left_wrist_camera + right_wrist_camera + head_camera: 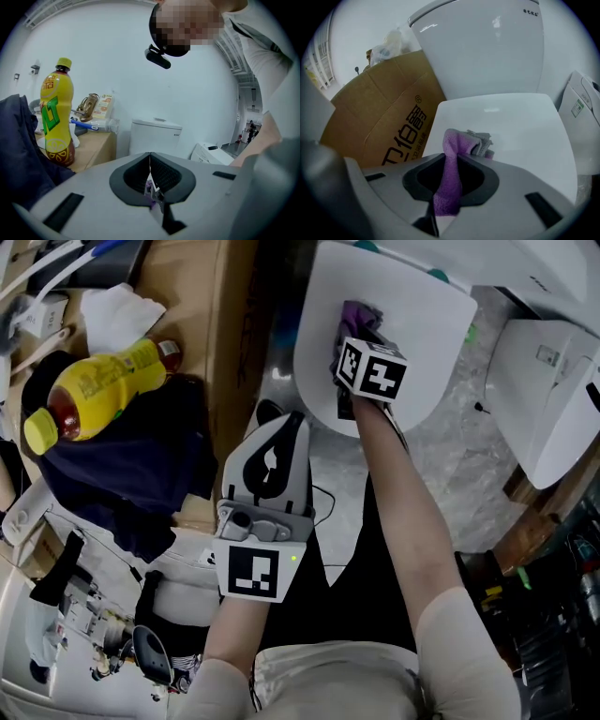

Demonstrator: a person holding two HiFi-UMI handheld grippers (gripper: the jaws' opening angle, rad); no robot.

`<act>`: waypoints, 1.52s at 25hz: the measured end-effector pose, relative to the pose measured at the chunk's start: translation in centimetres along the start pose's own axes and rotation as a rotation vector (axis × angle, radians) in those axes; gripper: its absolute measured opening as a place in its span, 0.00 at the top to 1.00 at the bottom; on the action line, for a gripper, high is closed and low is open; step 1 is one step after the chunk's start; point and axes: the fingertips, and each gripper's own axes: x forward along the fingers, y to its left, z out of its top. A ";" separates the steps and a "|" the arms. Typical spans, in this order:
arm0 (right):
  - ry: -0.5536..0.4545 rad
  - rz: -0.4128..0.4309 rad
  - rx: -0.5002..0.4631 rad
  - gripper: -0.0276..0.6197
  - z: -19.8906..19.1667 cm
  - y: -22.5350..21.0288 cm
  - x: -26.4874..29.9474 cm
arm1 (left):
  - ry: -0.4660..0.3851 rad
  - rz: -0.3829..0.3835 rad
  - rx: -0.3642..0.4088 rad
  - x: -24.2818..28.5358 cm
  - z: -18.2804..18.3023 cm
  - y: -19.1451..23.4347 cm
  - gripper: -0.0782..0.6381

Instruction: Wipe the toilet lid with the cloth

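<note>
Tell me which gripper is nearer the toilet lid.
Right. The right gripper is over the toilet lid, shut on the cloth; the left gripper hangs clear of it, nearer the person, shut.

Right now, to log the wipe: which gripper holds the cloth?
The right gripper, jaws shut on the purple cloth over the toilet lid; the left gripper is held short of the lid, jaws together.

Head view: dim, even light, soft shadows; motion blur at 10 o'clock. Gripper views: brighter, fisheye-bent, vignetted black all round. Right gripper view: pale glare streaks on toilet lid (pixel 497 126) and tank (pixel 487 51); cloth (pixel 449 187) at 6 o'clock out of focus.
</note>
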 end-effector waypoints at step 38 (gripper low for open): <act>-0.112 -0.016 0.036 0.83 -2.0 -11.7 -11.5 | -0.061 -0.004 0.046 2.2 1.5 -3.3 0.87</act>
